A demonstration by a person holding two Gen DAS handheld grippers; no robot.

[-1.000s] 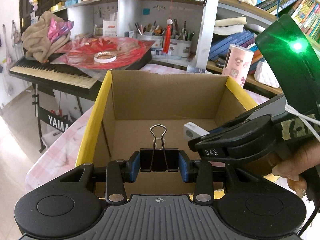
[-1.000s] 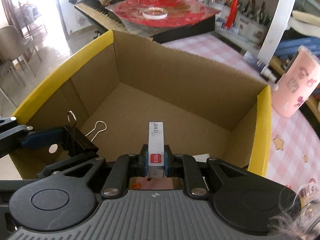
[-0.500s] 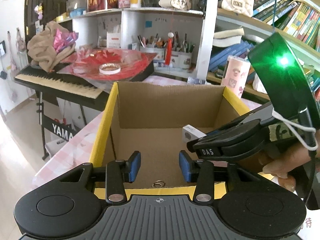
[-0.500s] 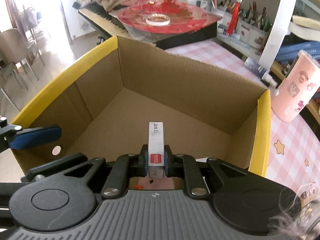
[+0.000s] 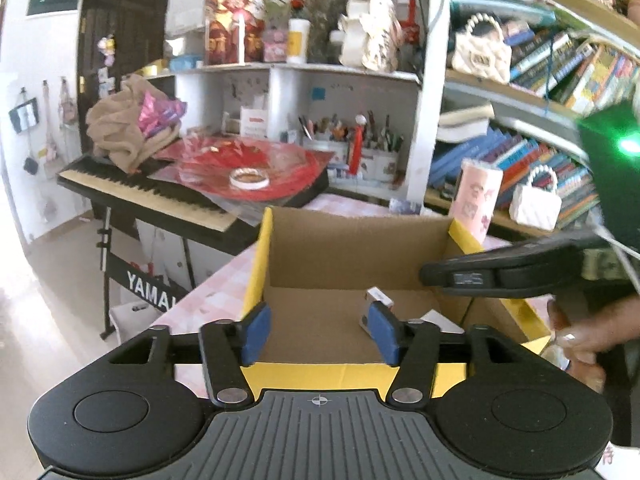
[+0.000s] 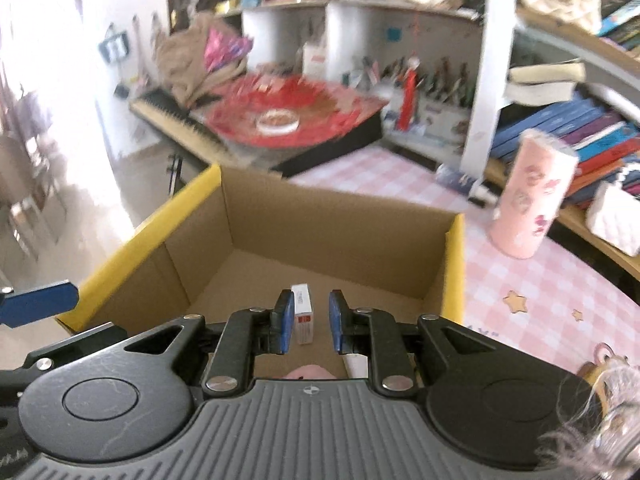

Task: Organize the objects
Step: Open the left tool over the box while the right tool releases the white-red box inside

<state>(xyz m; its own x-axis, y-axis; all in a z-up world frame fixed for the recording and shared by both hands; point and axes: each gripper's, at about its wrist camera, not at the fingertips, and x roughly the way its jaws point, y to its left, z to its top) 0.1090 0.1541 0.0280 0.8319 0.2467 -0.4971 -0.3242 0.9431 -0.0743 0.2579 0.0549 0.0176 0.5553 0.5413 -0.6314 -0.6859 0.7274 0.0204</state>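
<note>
Open brown cardboard box with yellow-taped rim (image 6: 454,264) sits on the pink checked surface (image 6: 516,280); taking it as the landmark. Right gripper (image 6: 307,322) hangs over the box's near edge, blue pads spread apart. The small white carton with a red label (image 6: 303,314) stands between them, close against the left pad; contact there cannot be told, but the right pad is clear of it, so it is not clamped. From the left wrist view the same carton (image 5: 376,300) shows low inside the box, toward its right wall. Left gripper (image 5: 320,334) is also open and holding nothing, poised just outside the box's near wall. Judgement: the carton looks light, stiff and thin-walled, likely to topple or slide on bare cardboard; best taken across its narrow faces near mid-height, with modest squeeze so the walls don't crush. Something pale pink and a white scrap lie in the box's near corner, mostly hidden. Beyond the box's right wall, well apart, a tall pink patterned cylinder (image 6: 532,204) stands upright on the surface. Behind the box's far wall: a black keyboard on a stand (image 5: 144,196) loaded with red plastic sheeting, white shelving with pen pots, bookshelves crammed with books. Bright daylight floods the floor left of the box.
</note>
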